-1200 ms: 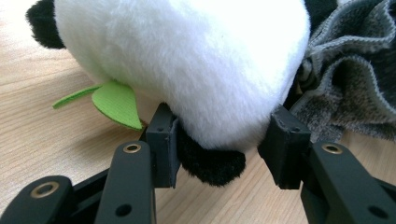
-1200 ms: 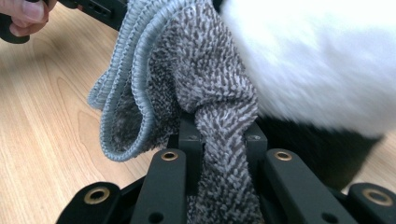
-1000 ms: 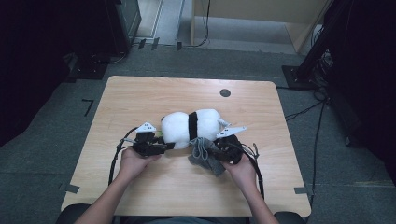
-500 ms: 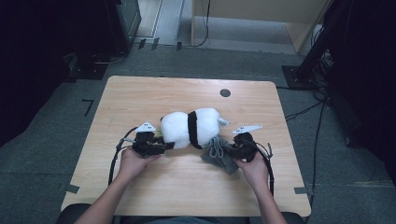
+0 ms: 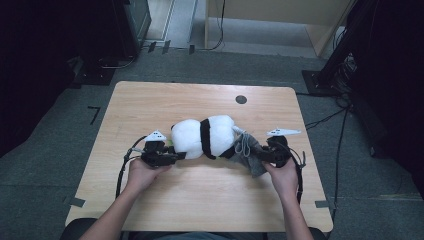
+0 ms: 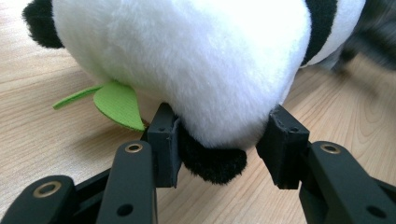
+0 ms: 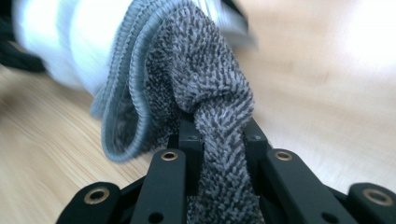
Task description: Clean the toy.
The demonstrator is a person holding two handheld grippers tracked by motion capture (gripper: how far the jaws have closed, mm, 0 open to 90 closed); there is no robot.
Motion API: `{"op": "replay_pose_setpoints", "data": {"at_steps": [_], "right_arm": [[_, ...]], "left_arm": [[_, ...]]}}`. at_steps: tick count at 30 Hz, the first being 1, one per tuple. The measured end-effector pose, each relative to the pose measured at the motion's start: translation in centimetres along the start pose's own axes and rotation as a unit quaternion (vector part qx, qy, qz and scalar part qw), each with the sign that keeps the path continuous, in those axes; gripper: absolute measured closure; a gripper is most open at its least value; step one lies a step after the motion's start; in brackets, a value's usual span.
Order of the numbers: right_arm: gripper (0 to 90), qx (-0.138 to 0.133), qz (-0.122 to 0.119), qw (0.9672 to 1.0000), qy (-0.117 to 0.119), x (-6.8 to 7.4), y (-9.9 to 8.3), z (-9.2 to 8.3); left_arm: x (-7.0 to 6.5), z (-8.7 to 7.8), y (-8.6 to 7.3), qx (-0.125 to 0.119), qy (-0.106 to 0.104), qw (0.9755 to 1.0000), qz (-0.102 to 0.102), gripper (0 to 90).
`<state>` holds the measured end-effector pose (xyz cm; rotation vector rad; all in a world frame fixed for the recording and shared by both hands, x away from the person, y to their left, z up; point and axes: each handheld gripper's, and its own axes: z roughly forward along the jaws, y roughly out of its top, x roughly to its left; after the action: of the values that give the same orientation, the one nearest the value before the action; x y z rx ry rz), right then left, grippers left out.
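- Plush panda (image 5: 204, 137) lies on its side near the middle of the wooden bench (image 5: 150, 105), white body with a black band around it.
- Left gripper (image 5: 176, 156) clamps the panda's left end; in the left gripper view (image 6: 219, 140) the 2 black jaws press into the white fur with a black plush bit (image 6: 212, 163) between them.
- Green felt leaf (image 6: 119, 105) sticks out from under the panda, just beside the left jaw, resting on the bench.
- Right gripper (image 5: 260, 155) pinches a grey cloth (image 5: 247, 152); the right gripper view (image 7: 219, 135) shows jaws nearly together with a bunched fold of the cloth (image 7: 205, 84) squeezed between them.
- Cloth hangs between the panda's right end and the right gripper, touching the panda; ribbed hem edge loops at the left in the right gripper view.
- Person's hands hold both grippers from the near edge of the bench; cables trail back.
- Small dark round hole (image 5: 241, 99) in the bench at the far side, well apart from the panda.
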<state>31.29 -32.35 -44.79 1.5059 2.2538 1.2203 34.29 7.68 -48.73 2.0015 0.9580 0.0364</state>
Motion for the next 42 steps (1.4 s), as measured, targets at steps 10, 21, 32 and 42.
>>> {"op": "replay_pose_setpoints", "data": {"at_steps": [10, 21, 32, 42], "right_arm": [[77.3, -0.074, -0.066, 0.9933, 0.059, 5.9, 3.6, -2.7], [77.2, -0.038, -0.113, 0.9846, 0.127, 11.8, 5.4, 4.5], [77.4, 0.022, -0.126, 0.9875, 0.093, 10.4, 2.0, 8.1], [77.5, 0.076, -0.114, 0.9882, 0.067, 8.3, -0.1, 7.8]], "left_arm": [[-0.1, 0.0, 0.0, -0.002, 0.002, 1.0000, -0.003, 53.7], [0.0, 0.0, 0.0, -0.002, 0.000, 1.0000, -0.002, 53.7], [-0.1, 0.1, 0.0, -0.001, 0.002, 1.0000, 0.001, 53.7], [0.0, 0.0, 0.0, -0.002, 0.001, 1.0000, -0.001, 53.9]]}}
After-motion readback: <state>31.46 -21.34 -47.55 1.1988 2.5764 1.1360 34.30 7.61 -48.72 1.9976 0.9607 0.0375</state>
